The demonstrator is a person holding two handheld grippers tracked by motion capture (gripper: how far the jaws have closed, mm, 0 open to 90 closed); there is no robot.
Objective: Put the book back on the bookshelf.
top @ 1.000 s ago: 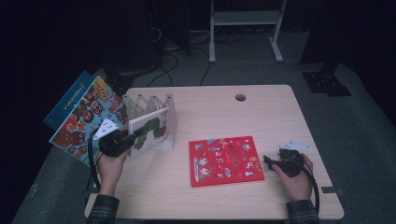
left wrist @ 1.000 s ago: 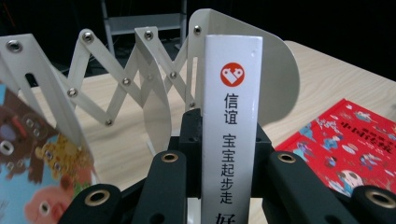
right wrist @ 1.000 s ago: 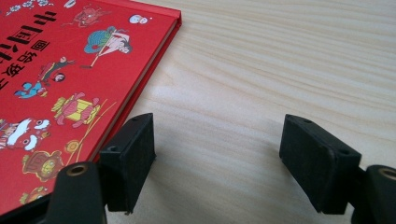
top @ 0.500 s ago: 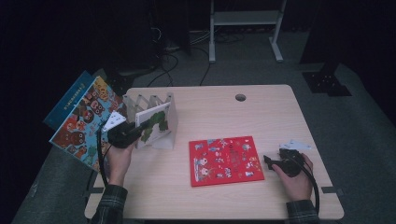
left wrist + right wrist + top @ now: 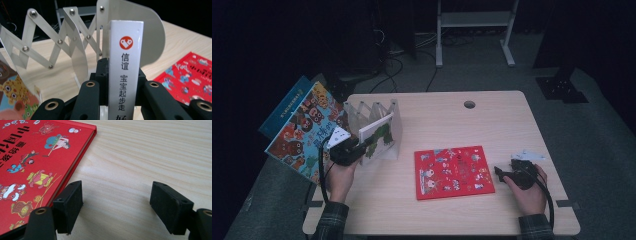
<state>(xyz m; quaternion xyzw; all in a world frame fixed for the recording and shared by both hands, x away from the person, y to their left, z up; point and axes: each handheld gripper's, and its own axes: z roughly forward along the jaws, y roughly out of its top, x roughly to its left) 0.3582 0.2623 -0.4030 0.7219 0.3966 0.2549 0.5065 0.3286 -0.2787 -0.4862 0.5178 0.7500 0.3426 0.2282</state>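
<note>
near the table [image 5: 492,115]'s left edge, the left gripper [image 5: 362,146] is clamping the white book [image 5: 125,67] by its spine, holding it upright at the folding rack [image 5: 62,47]'s end plate, while the right gripper [image 5: 116,205] is resting jaws apart beside the red book [image 5: 453,171].

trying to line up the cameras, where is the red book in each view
High view: the red book lies flat at the table's centre, just left of the right gripper.
Left gripper view: its corner sits at the right edge, right of the white book held in the left gripper.
Right gripper view: it covers the upper left.
Shared landmark: the light wooden table.
</note>
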